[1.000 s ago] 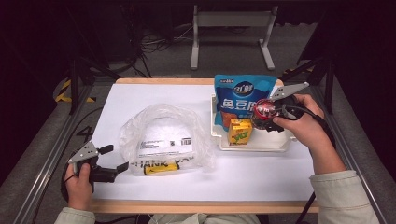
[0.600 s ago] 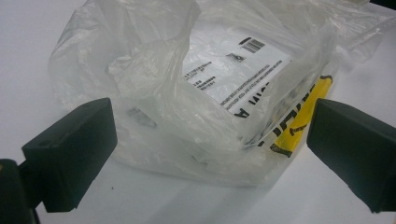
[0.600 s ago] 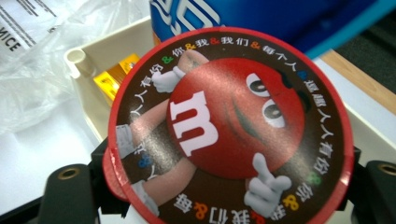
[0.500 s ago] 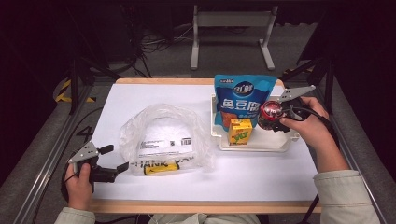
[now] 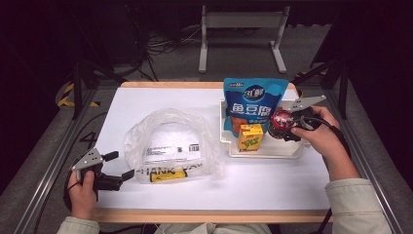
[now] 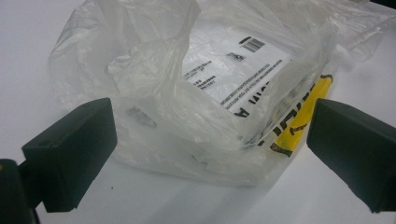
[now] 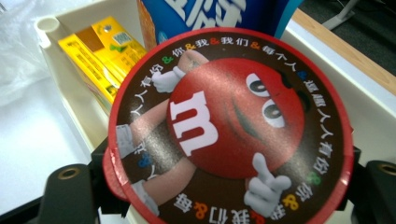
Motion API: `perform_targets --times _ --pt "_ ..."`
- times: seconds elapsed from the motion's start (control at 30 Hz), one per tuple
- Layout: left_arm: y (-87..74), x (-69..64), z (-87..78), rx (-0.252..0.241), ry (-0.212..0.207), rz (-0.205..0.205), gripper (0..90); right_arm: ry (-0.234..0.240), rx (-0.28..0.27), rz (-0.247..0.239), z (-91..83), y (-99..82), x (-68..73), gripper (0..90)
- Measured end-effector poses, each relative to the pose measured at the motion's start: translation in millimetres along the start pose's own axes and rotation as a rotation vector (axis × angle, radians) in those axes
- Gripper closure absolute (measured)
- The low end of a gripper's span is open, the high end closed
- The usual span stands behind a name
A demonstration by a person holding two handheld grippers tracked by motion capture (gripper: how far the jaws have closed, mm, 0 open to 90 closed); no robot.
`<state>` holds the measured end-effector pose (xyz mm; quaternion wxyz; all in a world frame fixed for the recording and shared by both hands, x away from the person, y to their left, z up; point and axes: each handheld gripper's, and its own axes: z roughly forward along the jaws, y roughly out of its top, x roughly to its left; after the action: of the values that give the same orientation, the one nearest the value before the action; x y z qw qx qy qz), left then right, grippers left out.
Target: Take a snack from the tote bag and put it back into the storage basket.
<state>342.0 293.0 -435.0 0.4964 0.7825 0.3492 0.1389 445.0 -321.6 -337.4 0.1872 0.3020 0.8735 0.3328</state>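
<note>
Over the white plastic tray (image 5: 229,146) at the right, the right gripper (image 5: 287,127) pinches a round red-lidded candy tub (image 7: 229,126), seemingly to seat it beside the yellow juice carton (image 5: 250,137), while the left gripper (image 5: 117,169), jaws spread, waits by the clear plastic bag (image 6: 201,88)

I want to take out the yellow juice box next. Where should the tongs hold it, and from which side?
Grip the yellow juice box by its top end, coming from above. It stands in the white tray, with the blue pouch close behind, so lower sides look hard to reach.
</note>
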Motion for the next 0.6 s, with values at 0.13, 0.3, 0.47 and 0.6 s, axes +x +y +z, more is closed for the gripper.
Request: perform_targets --times 0.13,0.3,0.47,0.6 --pt "0.0 -0.3 0.1 0.000 -0.001 0.000 2.4 0.009 0.012 0.000 6.7 -5.3 -0.3 25.5" --pt "0.0 -0.4 0.4 -0.001 -0.001 -0.002 2.4 0.010 0.019 0.005 14.3 -12.7 -1.7 25.5" --pt "0.0 -0.5 0.5 -0.001 -0.001 -0.001 2.3 0.010 0.036 0.014 20.0 -18.0 -2.3 25.5" --pt "-0.1 -0.5 0.7 -0.001 0.001 -0.001 2.3 0.007 0.043 0.018 23.7 -21.2 -3.1 25.5"
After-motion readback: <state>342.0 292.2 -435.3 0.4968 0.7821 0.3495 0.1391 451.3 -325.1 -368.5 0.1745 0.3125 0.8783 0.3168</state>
